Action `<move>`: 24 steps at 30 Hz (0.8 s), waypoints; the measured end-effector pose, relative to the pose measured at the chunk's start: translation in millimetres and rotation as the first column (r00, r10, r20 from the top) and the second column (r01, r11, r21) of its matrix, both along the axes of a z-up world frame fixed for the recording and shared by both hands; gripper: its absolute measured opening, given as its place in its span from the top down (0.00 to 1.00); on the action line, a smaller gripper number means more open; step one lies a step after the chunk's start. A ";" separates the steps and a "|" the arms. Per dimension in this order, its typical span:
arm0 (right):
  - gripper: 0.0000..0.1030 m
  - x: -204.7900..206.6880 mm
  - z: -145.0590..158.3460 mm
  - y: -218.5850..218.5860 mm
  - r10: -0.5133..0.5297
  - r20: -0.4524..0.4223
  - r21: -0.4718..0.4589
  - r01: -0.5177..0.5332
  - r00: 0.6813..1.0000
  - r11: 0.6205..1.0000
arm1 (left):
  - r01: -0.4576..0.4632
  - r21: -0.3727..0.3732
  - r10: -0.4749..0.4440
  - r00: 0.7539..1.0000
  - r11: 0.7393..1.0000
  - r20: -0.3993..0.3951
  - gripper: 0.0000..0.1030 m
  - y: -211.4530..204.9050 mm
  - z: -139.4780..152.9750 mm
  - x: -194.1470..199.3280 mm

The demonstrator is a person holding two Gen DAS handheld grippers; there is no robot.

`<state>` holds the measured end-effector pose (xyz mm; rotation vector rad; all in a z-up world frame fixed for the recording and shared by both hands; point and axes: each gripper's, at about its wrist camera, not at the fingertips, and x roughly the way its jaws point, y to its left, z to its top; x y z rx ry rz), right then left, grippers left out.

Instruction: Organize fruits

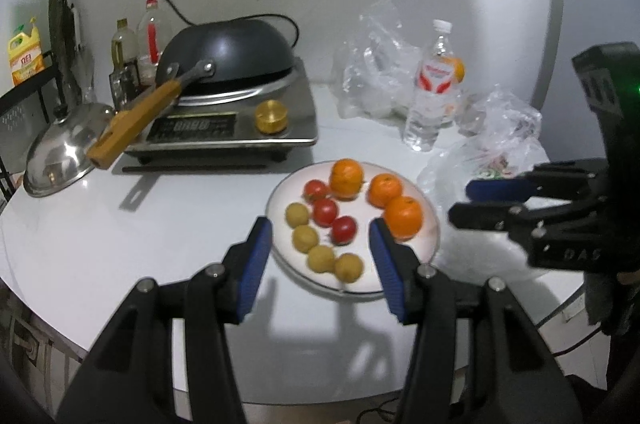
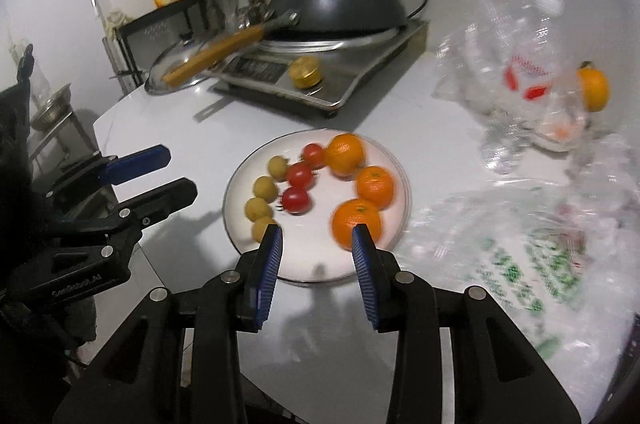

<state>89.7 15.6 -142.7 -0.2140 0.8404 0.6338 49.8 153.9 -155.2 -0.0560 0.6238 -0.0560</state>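
Your two grippers hang above a white table [image 1: 100, 236], both with nothing between their blue pads. The left gripper [image 1: 320, 232] stands moderately wide over the near edge of the white plate [image 1: 280, 192]; the right gripper [image 2: 318, 238] is spread narrower, its jaws apart and empty, just over the plate's near rim.

The fruit lies sorted on that plate in three curved rows — three oranges [image 1: 385, 190] on the right side, three small red tomatoes [image 1: 325, 212] down the middle, four yellowish round fruits [image 1: 306, 238] along the left. Each row's pieces sit close beside one another, some touching. A fourth orange [image 2: 594, 90] stays off the plate, at the back right among crumpled clear plastic bags [image 1: 374, 64], partly hidden behind a water bottle [image 1: 432, 84] in the left wrist view.

Behind the plate stands a steel cooktop [image 1: 240, 128] with a brass-coloured knob [image 1: 271, 117]; a dark wok [image 1: 228, 54] rests on it, apparently turned bottom-up, its wooden handle [image 1: 134, 120] reaching out toward a steel lid [image 1: 64, 152] lying on the table. Oil bottles [image 1: 122, 44] and a yellow jug [image 1: 26, 54] stand at the far left by the wall. In the right wrist view the bags at the right are blurred.
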 end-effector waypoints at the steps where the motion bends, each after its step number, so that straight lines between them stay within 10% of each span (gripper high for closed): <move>1: 0.63 -3.1 4.9 -7.3 -0.008 0.013 0.002 0.008 1.000 1.000 | -0.001 0.006 0.001 1.000 1.000 0.004 0.49 -5.0 2.8 -1.4; 5: 0.62 -12.3 17.6 -31.2 -0.039 0.050 0.010 0.038 0.998 0.999 | 0.010 0.018 -0.011 0.999 1.000 0.032 0.27 -23.2 15.4 -9.4; 24: 0.52 -53.1 77.3 -111.4 -0.132 0.226 0.082 0.116 0.965 0.990 | -0.061 0.051 0.050 0.982 0.997 0.183 0.12 -83.0 80.8 -38.7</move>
